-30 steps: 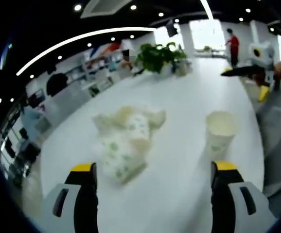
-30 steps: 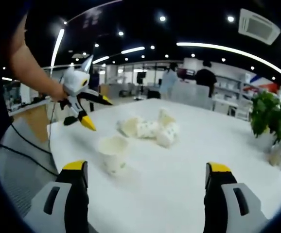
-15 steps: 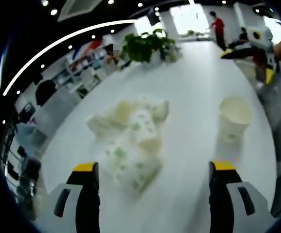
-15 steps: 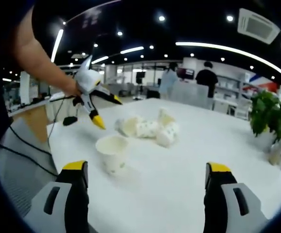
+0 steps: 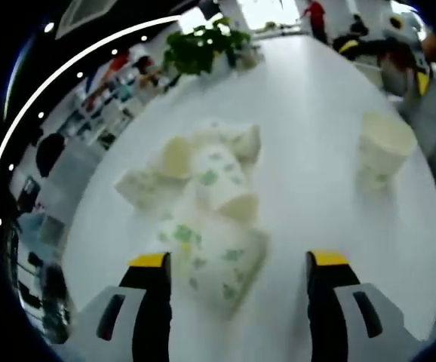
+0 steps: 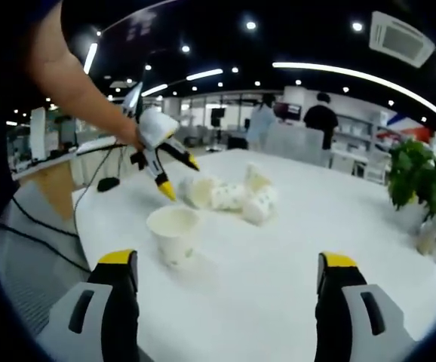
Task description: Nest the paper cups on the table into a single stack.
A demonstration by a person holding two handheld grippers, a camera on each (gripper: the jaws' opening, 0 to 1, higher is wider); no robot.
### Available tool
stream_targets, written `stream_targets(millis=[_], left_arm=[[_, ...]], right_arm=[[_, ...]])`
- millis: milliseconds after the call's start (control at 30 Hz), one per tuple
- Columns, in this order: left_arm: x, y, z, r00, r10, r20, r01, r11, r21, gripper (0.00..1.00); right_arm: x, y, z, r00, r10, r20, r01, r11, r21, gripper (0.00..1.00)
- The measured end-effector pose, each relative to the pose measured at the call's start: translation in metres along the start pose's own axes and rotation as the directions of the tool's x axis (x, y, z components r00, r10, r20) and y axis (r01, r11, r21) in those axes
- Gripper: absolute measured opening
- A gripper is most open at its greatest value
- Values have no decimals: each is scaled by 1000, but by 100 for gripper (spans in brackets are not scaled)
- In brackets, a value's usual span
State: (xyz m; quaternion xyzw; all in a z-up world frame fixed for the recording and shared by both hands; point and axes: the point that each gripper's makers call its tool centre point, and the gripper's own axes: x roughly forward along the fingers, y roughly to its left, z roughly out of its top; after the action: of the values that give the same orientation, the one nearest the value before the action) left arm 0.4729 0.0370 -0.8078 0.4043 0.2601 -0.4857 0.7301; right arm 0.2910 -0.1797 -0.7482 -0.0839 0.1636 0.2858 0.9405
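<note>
Cups lie tumbled in a heap on the white table in the left gripper view, most on their sides with green prints showing. The nearest one lies between the left gripper's yellow-tipped jaws, which stand wide apart and grip nothing; whether they touch it I cannot tell. A lone cup stands upright, mouth up, well apart from the heap toward the right. A potted plant sits at the far end of the table. The other gripper shows blurred at the upper right, near the table edge.

In the right gripper view, the right gripper hovers over the near part of the table, jaws wide apart and holding nothing. The upright cup stands just ahead of its left jaw. Beyond it lies the heap. The left gripper, held in a person's hand, points down at the near edge of the heap, its yellow tips spread. The plant stands at the right, beside a small jar. A cable trails along the left table edge.
</note>
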Motion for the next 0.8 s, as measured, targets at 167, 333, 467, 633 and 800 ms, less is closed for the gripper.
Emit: stream_targets(millis=[167, 333, 467, 633, 800], left_arm=[[7, 6, 2, 1000, -11, 0, 11, 1000, 18, 61], [14, 7, 5, 999, -32, -2, 32, 999, 21, 55], [18, 10, 7, 999, -38, -5, 39, 999, 20, 50], [23, 12, 6, 999, -43, -8, 43, 999, 28, 49], [27, 9, 2, 999, -43, -28, 44, 998, 47, 43]], right_arm=[[1, 0, -3, 1000, 1, -13, -1, 1000, -4, 96], [2, 0, -4, 1000, 5, -23, -5, 1000, -7, 95], [2, 0, -5, 1000, 7, -27, -7, 1000, -7, 95], [2, 0, -5, 1000, 8, -29, -8, 1000, -4, 95], [2, 0, -5, 1000, 6, -28, -6, 1000, -1, 94]])
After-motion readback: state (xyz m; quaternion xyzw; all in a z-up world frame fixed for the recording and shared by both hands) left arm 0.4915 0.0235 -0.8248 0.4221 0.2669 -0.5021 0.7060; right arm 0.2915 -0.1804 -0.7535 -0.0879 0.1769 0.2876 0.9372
